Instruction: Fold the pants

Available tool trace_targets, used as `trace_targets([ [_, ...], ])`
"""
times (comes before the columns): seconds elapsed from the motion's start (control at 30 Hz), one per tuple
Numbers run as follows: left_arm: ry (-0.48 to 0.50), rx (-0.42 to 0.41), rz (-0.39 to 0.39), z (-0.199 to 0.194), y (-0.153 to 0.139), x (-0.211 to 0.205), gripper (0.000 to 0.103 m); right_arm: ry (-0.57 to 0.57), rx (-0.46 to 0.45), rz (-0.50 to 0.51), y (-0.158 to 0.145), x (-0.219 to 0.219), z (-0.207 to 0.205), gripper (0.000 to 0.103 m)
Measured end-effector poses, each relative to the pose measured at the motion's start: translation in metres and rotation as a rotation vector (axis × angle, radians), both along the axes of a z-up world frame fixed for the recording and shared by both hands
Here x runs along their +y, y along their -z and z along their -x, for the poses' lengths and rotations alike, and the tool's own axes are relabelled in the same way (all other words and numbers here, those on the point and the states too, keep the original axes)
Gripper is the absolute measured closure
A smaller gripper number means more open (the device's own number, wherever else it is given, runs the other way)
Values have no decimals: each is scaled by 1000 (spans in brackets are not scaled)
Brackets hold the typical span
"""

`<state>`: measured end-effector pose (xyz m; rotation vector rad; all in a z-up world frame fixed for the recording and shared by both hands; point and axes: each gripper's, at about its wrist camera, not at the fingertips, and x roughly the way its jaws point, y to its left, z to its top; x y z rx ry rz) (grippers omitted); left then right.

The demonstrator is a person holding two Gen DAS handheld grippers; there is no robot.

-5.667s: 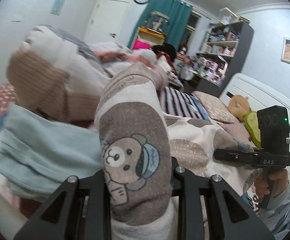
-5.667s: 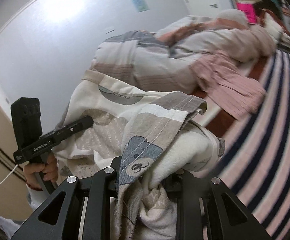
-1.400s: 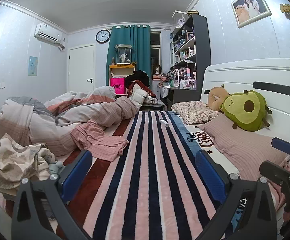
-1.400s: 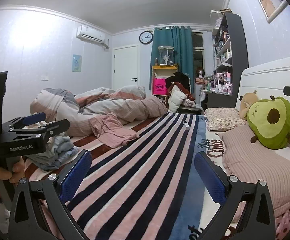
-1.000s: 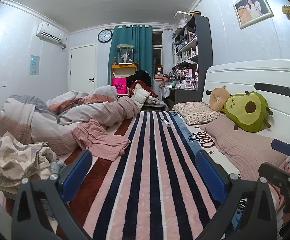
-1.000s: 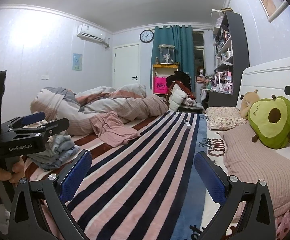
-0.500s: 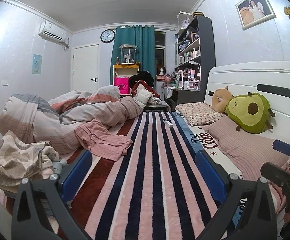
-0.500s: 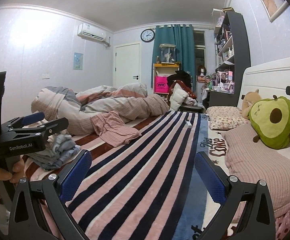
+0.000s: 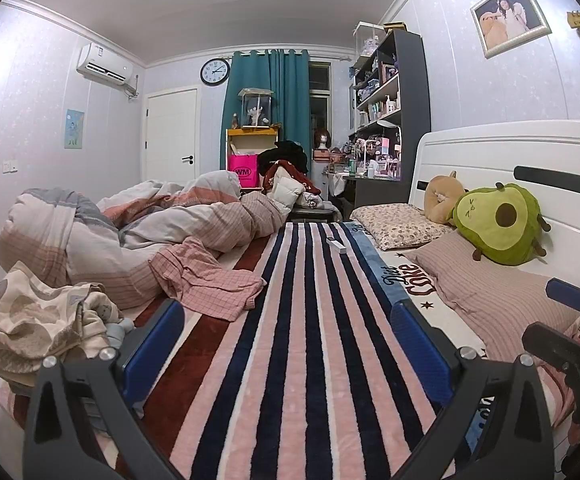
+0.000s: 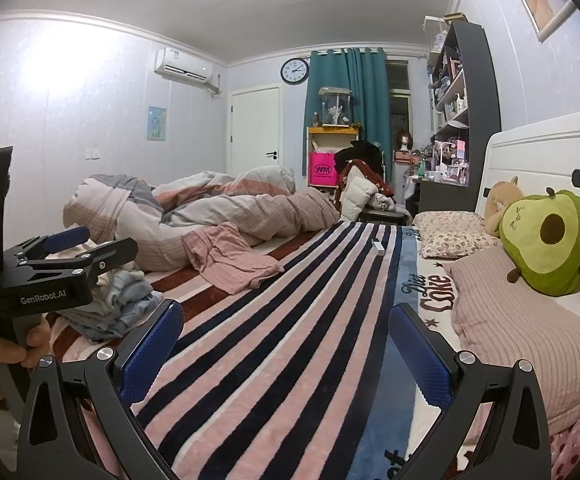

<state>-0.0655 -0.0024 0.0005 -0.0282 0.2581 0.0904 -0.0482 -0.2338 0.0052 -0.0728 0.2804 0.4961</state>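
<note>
Held both grippers, left (image 9: 285,344) and right (image 10: 283,346), spread wide and gripping nothing above the striped blanket (image 9: 310,340). Lay crumpled at the blanket's left edge: cream bear-print pants (image 9: 37,320), beside the pink checked cloth (image 9: 205,280).

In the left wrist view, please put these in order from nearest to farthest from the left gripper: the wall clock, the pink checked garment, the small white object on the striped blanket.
Measured from the left gripper:
1. The pink checked garment, on the left part of the bed, nearest.
2. The small white object, further up the striped blanket, near the middle.
3. The wall clock, on the far wall beside the teal curtain, farthest.
</note>
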Motion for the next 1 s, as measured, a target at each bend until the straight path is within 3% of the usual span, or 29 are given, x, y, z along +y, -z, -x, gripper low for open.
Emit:
trace_targets([
  [1.0,0,1,2,-2,3,3,1,-2,6,-2,1,0,-3,1],
])
